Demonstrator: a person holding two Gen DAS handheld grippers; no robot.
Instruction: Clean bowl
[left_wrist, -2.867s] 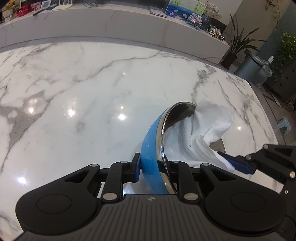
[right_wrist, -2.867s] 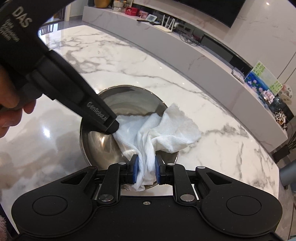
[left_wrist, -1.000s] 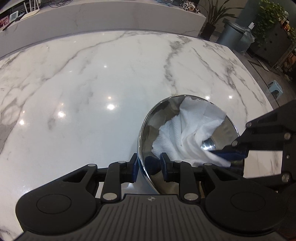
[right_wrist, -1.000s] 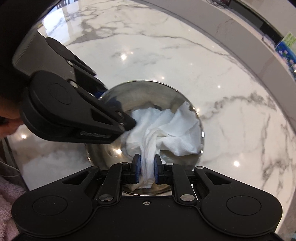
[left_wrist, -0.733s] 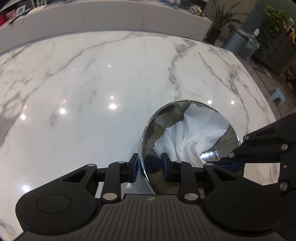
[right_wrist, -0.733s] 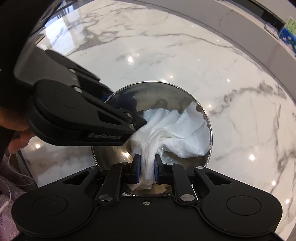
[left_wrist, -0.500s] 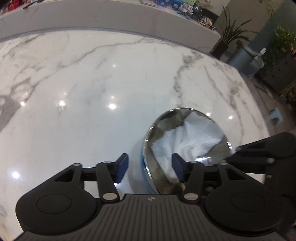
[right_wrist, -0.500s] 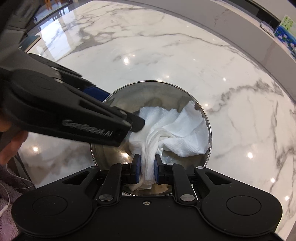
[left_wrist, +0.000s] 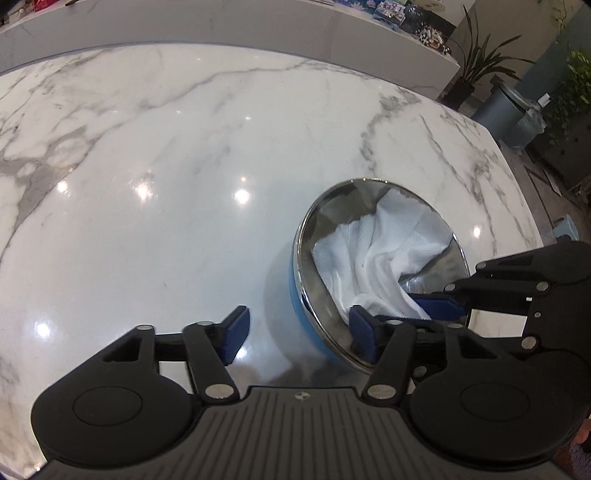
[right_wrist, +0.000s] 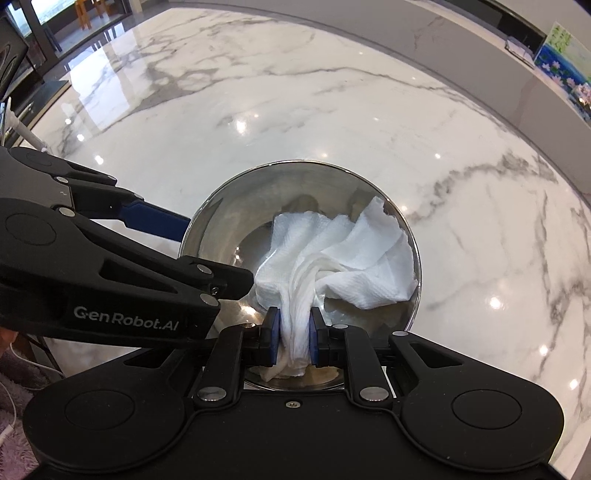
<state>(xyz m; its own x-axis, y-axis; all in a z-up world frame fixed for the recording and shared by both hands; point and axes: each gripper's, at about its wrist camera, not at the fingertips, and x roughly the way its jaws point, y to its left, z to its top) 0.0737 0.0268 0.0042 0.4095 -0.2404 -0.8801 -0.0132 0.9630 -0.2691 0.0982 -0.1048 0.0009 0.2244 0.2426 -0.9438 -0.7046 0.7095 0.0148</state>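
Note:
A steel bowl with a blue outside (left_wrist: 295, 295) (right_wrist: 229, 218) stands on the marble table. A white paper towel (left_wrist: 376, 254) (right_wrist: 343, 254) lies crumpled inside it. My right gripper (right_wrist: 294, 332) is shut on a twisted end of the towel at the bowl's near rim; it also shows in the left wrist view (left_wrist: 439, 306). My left gripper (left_wrist: 299, 334) is open, its jaws set wide on either side of the bowl's rim without gripping it. It also shows at the left of the right wrist view (right_wrist: 207, 254).
The white marble table (left_wrist: 166, 166) spreads wide to the left and beyond the bowl. A low marble counter (left_wrist: 221, 26) runs along the back. A grey bin (left_wrist: 506, 114) and potted plants (left_wrist: 476, 74) stand past the table's right edge.
My left gripper has let go of the bowl's rim and opened wide. The bowl has settled from tilted to upright on the table. My right gripper keeps hold of the towel.

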